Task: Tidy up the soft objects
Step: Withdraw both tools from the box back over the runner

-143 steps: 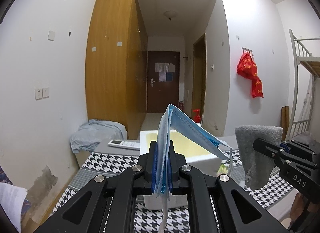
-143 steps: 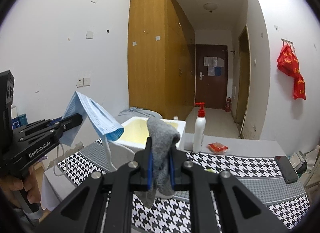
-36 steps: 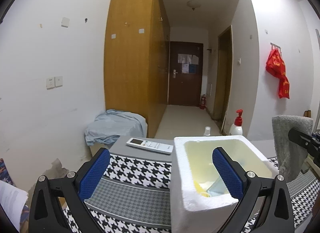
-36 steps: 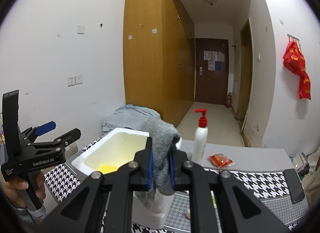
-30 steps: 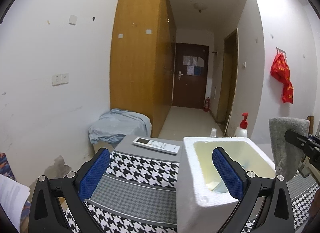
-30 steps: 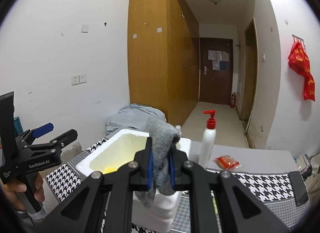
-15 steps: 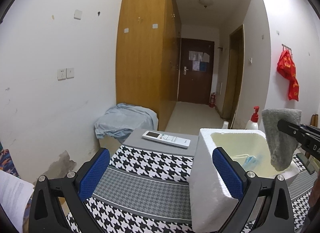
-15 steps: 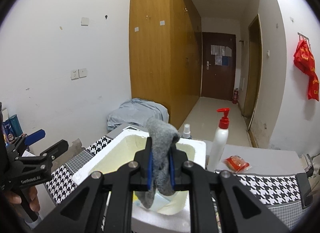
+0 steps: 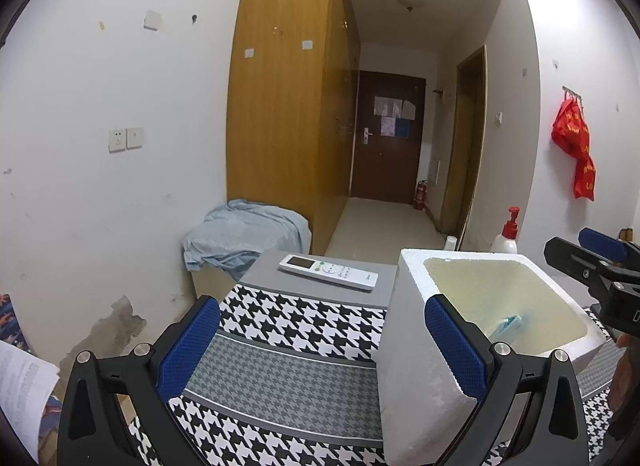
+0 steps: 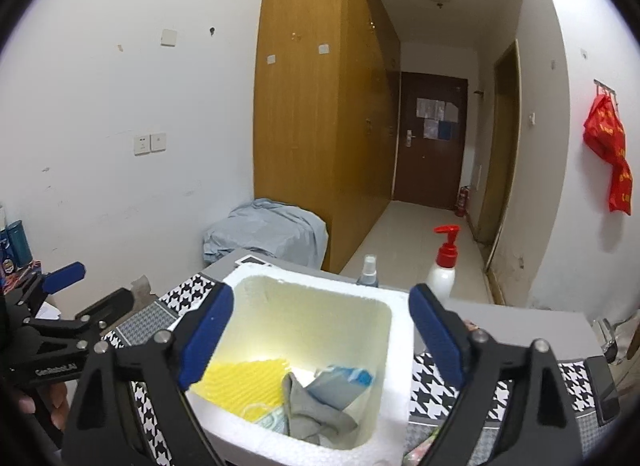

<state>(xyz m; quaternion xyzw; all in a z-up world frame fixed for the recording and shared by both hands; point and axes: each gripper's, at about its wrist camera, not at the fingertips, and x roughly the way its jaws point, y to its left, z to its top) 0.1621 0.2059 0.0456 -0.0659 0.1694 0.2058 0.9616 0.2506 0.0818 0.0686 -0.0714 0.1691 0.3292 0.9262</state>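
Right gripper (image 10: 318,328) fingers just opened wide, nothing between them, over the foam box (image 10: 394,350); grey sock (image 10: 310,406) lies inside beside blue face mask (image 10: 340,382). Left gripper (image 9: 322,340) fingers apart, empty, above houndstooth tabletop (image 9: 296,326).

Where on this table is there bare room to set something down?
Bare houndstooth cloth between the white remote and the left gripper. Crowded: the foam box holds a grey cloth, mask and yellow pad; bottles behind.
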